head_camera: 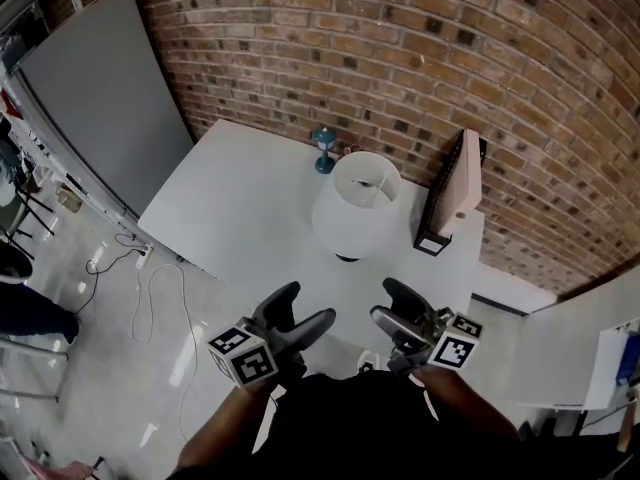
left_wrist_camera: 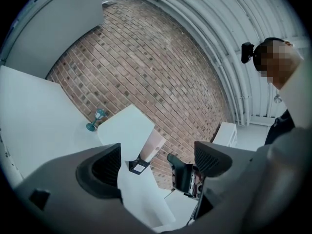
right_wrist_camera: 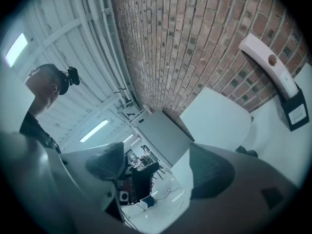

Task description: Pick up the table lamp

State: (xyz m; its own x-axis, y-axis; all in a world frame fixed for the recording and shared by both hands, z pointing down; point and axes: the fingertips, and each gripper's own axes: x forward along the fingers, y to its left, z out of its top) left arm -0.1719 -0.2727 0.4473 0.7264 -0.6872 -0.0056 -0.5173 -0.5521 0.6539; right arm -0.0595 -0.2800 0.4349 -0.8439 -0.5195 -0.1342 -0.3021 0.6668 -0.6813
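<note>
Can't read small white label [head_camera: 432, 241] on the black foot of the pink-and-white panel [head_camera: 455, 183] leaning on the brick wall [head_camera: 400, 58]: too small. Holding left gripper [head_camera: 308, 304] and right gripper [head_camera: 388, 300] with jaws wide apart, gripping nothing, touching nothing. Seeing white drum-shade table lamp [head_camera: 357, 211] upright on white bench [head_camera: 230, 218], beyond both grippers, near small teal lantern figurine [head_camera: 323, 150].

White table [head_camera: 240, 218] against brick wall [head_camera: 400, 48], white-shaded table lamp [head_camera: 357, 206] near back edge, small teal ornament [head_camera: 324, 150] behind it, upright flat panel [head_camera: 455, 193] beside.
</note>
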